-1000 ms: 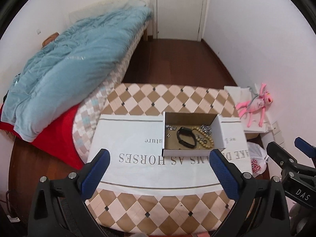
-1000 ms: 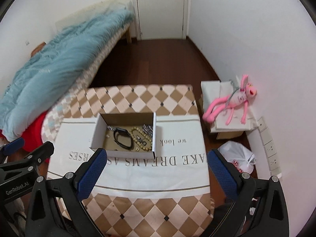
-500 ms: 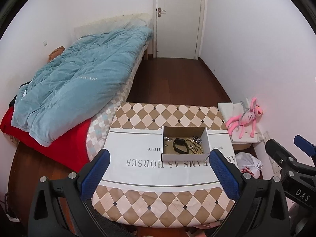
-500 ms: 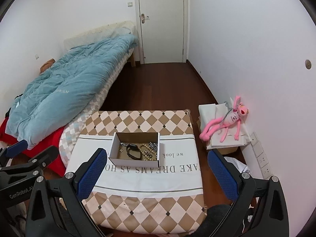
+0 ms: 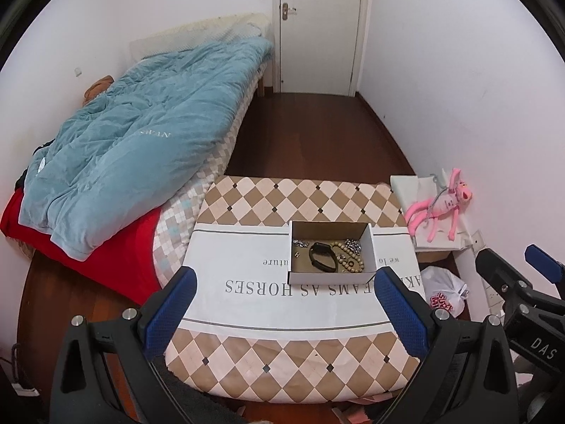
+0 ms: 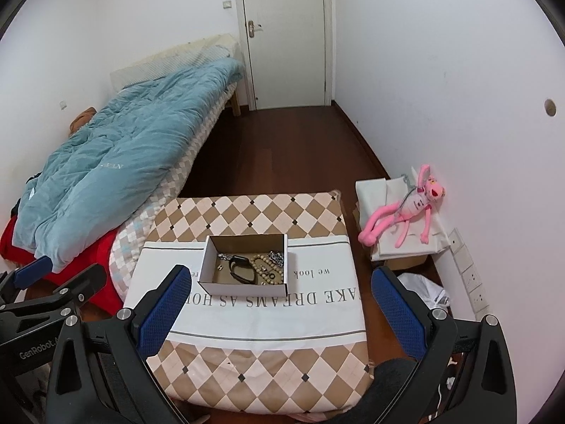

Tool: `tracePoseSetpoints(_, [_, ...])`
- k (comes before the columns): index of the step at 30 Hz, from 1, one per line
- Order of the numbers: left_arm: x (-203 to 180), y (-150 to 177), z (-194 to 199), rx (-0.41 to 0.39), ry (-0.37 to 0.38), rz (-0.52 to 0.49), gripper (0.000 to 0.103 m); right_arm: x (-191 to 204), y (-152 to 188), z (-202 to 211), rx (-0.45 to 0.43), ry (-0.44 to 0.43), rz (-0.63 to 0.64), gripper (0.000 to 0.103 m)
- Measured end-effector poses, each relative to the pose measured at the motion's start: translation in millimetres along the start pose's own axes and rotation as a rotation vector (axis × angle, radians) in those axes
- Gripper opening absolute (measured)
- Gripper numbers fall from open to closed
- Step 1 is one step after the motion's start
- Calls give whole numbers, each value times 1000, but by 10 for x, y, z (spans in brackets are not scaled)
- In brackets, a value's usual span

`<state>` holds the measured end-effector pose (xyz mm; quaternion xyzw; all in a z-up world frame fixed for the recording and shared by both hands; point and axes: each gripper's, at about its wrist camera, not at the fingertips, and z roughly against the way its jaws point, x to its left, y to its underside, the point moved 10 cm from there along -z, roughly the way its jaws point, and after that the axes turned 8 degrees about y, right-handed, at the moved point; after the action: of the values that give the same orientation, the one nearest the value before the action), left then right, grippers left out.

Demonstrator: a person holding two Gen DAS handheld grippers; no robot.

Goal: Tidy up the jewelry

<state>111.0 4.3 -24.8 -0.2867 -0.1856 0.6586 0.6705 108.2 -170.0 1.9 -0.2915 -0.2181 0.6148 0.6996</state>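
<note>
A small open cardboard box [image 5: 370, 247] [image 6: 206, 263] sits on the white printed cloth of a checkered table [image 5: 282, 371] [image 6: 265, 371]. Inside lie a black band [image 5: 322, 256] [image 6: 242, 270], a wooden bead bracelet [image 5: 348, 259] [image 6: 263, 265], a silver chain [image 5: 353, 245] [image 6: 277, 257] and small metal pieces [image 5: 300, 243]. My left gripper [image 5: 282, 307] is open and empty, well back from and above the box. My right gripper [image 6: 280, 309] is open and empty too, equally far back; it also shows at the right edge of the left wrist view [image 5: 512, 275].
A bed with a blue quilt [image 5: 141, 148] and red sheet stands left of the table. A pink plush toy [image 5: 441, 208] lies on a white box at the right wall, with a plastic bag [image 5: 443, 293] on the floor. A closed door [image 5: 317, 28] is at the far end.
Both grippers have pulled up and back from the table; the box now looks smaller and farther. Both stay open and empty. The jewelry in the box has not moved.
</note>
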Motion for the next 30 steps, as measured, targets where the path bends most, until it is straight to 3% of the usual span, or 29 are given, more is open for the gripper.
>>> tracePoseSetpoints(5, [80, -106, -258, 45, -30, 6, 103, -2, -104, -292, 45, 5, 1, 103])
tracePoseSetpoints(17, [98, -138, -794, 196, -18, 3, 103, 91, -209, -895, 152, 17, 47, 103])
tracePoseSetpoints(30, [116, -92, -988, 246, -27, 18, 103, 83, -123, -1203, 251, 35, 81, 103])
